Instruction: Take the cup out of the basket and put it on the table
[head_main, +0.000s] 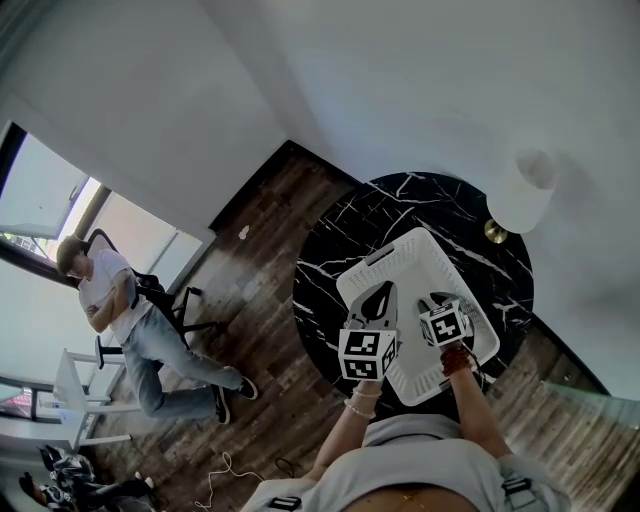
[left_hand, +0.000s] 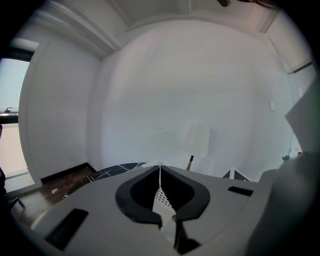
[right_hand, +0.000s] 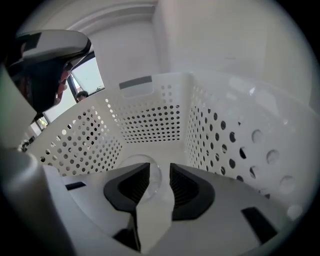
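We had the left tool (left_hand: 160, 167) clamped on the basket (right_hand: 150, 120), the right tool (right_hand: 160, 170) parted over the cup (right_hand: 138, 160), not yet lifted.

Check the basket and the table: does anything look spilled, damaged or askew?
Nothing stands out. The white basket sits flat on the marble table and looks unbroken. The clear cup rests on its floor, just ahead of the open jaws of the right gripper. No spill shows.
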